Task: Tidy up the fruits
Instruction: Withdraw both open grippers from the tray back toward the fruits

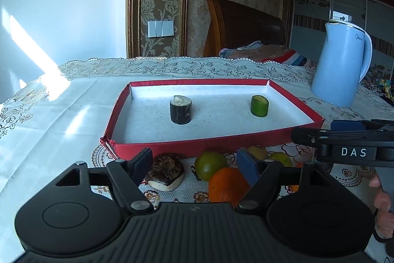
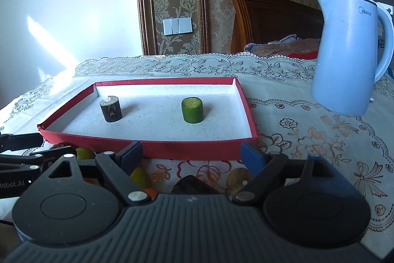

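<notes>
A red-walled tray point(image 1: 172, 148) point(image 2: 157, 149) holds a dark cut cane piece point(image 1: 181, 110) point(image 2: 111, 110) and a green cut piece point(image 1: 259, 106) point(image 2: 192, 110). In front of the tray lie loose fruits: a brown scaly piece with a white base point(image 1: 166, 174), a green citrus point(image 1: 210, 164), an orange point(image 1: 226, 184), further yellow-green fruits point(image 1: 278, 158). My left gripper point(image 1: 197, 164) is open and empty above these fruits. My right gripper point(image 2: 192, 155) is open and empty; a dark piece point(image 2: 194, 185) and a brownish fruit point(image 2: 237, 180) lie below it.
A light blue kettle point(image 1: 342, 63) point(image 2: 349, 53) stands on the lace tablecloth point(image 2: 307, 130) right of the tray. The right gripper's body point(image 1: 349, 142) shows at the right of the left wrist view. A bed headboard point(image 1: 243, 24) is behind the table.
</notes>
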`<move>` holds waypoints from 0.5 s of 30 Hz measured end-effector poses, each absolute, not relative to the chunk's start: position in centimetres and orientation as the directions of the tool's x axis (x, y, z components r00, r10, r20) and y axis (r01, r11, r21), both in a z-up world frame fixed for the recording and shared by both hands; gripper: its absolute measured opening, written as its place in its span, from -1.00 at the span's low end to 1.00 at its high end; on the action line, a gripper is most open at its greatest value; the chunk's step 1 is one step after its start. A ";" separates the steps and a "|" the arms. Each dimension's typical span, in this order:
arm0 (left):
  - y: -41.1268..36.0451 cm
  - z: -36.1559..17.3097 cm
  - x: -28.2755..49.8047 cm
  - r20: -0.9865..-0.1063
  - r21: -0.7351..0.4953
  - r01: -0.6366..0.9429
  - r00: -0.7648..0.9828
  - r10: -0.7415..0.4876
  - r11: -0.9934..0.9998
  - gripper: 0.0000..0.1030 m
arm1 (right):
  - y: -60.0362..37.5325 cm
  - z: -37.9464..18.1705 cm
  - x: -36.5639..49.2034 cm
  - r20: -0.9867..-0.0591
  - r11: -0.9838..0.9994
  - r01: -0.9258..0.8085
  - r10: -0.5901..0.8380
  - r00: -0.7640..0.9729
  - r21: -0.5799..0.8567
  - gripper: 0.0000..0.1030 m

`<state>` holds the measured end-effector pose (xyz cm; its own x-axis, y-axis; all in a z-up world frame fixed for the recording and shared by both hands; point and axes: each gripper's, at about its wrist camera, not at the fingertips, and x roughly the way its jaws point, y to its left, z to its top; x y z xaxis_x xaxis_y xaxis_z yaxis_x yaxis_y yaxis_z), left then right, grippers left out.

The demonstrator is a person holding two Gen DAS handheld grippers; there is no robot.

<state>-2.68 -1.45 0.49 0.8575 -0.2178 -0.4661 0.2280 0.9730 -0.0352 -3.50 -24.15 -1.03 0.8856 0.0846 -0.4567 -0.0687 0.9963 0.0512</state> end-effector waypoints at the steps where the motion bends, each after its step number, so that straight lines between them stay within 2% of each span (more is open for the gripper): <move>1: -1.5 0.4 -2.7 -0.470 -0.033 0.229 0.855 -0.217 0.973 0.46 | -24.3 -1.0 -3.7 -0.457 0.996 -0.067 0.087 0.885 0.060 0.66; 6: -1.8 0.1 -3.3 -0.475 -0.016 0.236 0.853 -0.215 0.972 0.55 | -24.7 -1.2 -5.3 -0.452 0.994 -0.084 0.108 0.885 0.073 0.66; 15: -2.6 -0.1 -3.7 -0.480 0.017 0.281 0.844 -0.239 0.960 0.55 | -24.5 -1.9 -8.0 -0.484 0.986 -0.151 0.169 0.859 0.076 0.65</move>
